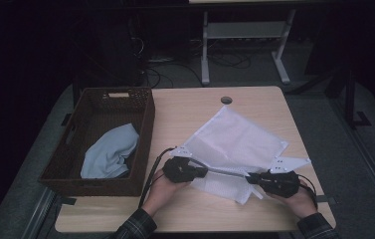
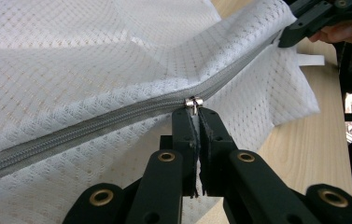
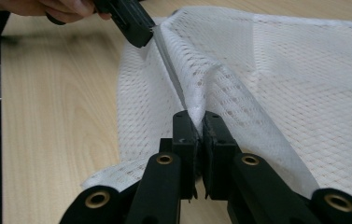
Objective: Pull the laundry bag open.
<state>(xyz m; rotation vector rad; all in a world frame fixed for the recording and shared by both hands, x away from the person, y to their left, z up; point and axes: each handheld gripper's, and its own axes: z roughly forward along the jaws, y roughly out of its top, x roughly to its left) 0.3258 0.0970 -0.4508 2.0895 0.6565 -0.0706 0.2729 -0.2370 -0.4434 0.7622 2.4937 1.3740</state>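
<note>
1. The left tool [image 2: 196,114] is clenched on the small metal zipper pull [image 2: 193,102] of a white mesh laundry bag [image 1: 232,142]. Its black jaws meet just below the slider, a grip that suits drawing the slider along the track.
2. The right tool [image 3: 197,122] is clenched on a pinched ridge of the bag's mesh beside the zipper [image 2: 117,122], probably to anchor the fabric so that the track stays taut between the two hands.
3. In the high view the left tool [image 1: 202,173] and the right tool [image 1: 251,178] face each other along the bag's near edge, close to the desk's front edge and right of its middle.
4. The zipper is a grey, fine-toothed band, stretched straight between the two grips; it looks shut along the stretch that can be seen.
5. The bag is thin and floppy, a diamond-patterned open weave, roughly rectangular. It lies skewed, with one corner pointing toward the desk's far edge.
6. The desk [image 1: 185,112] is pale wood grain, smooth and matte.
7. At the desk's left edge stands a dark woven wicker basket [image 1: 147,129], rectangular with handle slots, holding a crumpled light-blue cloth [image 1: 109,152], soft and wrinkled.
</note>
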